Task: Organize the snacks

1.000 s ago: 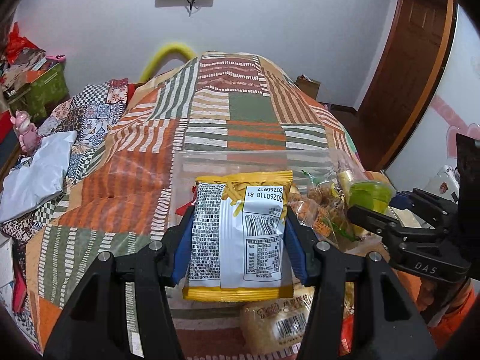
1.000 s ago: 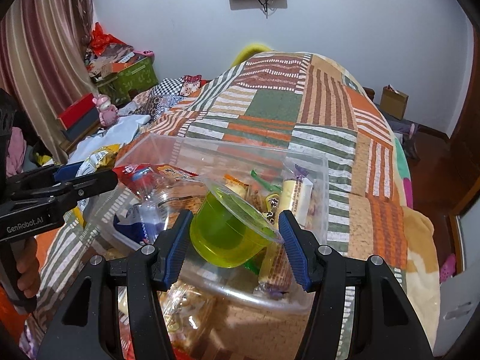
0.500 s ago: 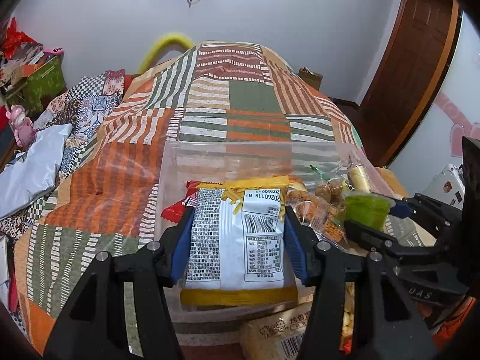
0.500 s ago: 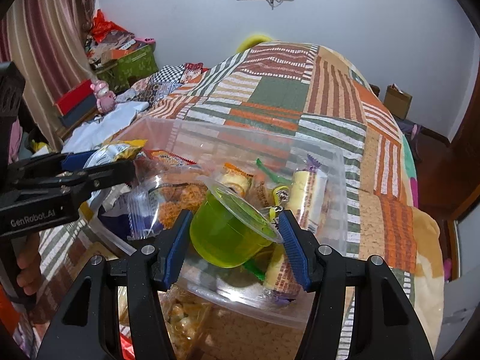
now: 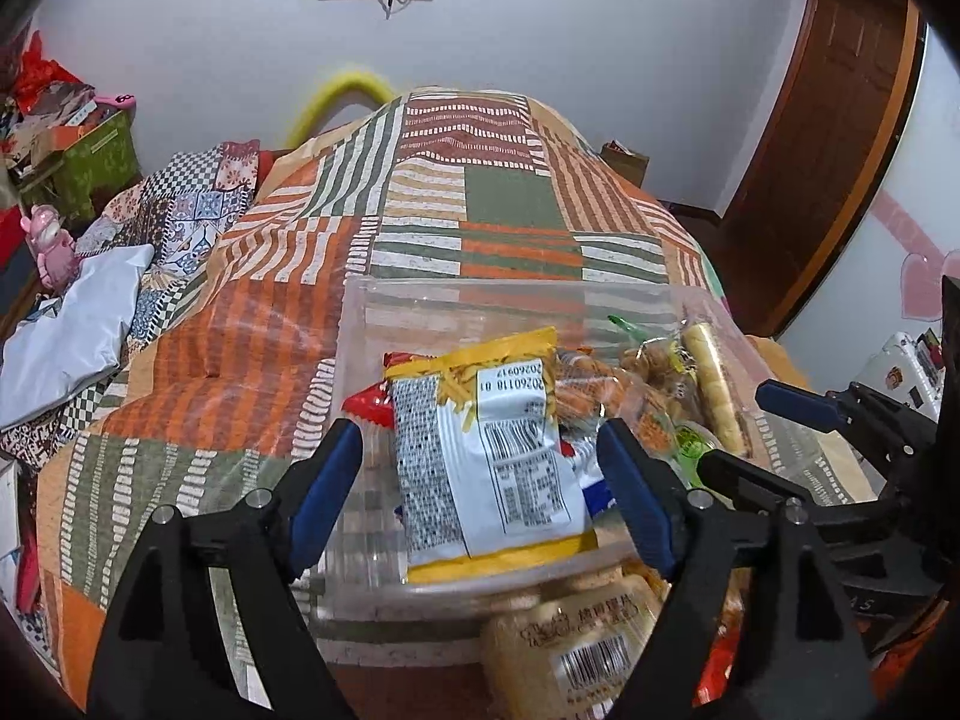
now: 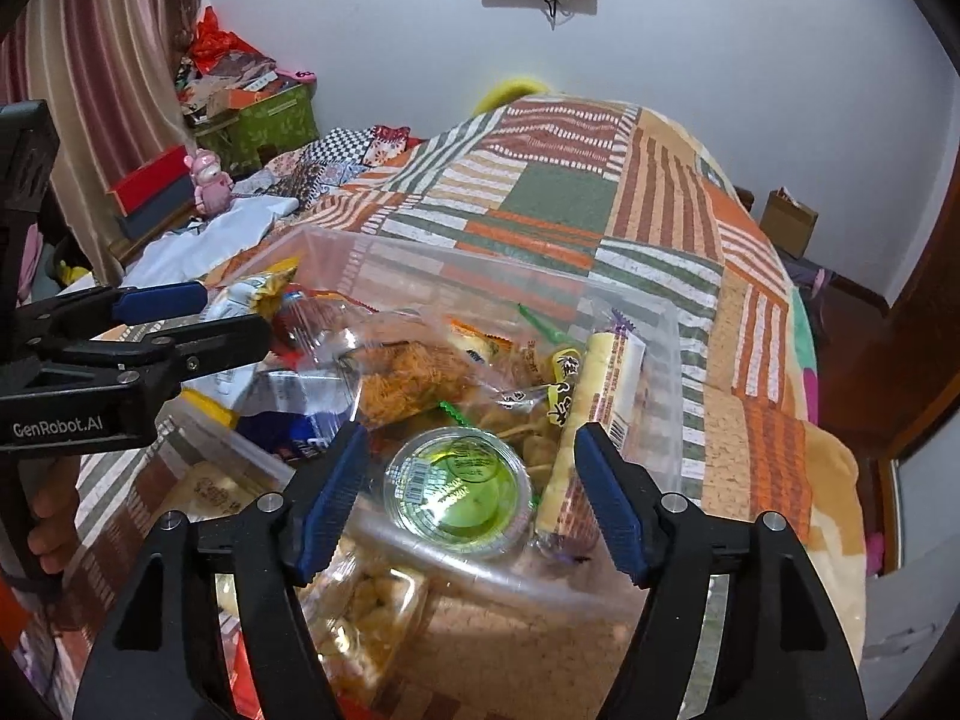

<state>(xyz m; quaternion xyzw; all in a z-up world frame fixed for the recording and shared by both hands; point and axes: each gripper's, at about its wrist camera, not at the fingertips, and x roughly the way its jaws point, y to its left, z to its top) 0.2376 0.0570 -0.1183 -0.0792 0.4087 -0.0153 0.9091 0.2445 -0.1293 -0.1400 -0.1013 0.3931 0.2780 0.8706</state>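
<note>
Both tongs have just been opening. Left gripper (image 5: pixel 480 480) is apart, with the yellow snack bag (image 5: pixel 489 450) loose between. Right gripper (image 6: pixel 465 498) is apart around the green jelly cup (image 6: pixel 459 492), inside the clear box (image 6: pixel 660 330). Lift both straight up, so nothing catches.

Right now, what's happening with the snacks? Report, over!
Left hand-held gripper open, jaws just opened, yellow chip bag released into clear bin. Right hand-held gripper open, green jelly cup dropped in. Nothing blocking.
</note>
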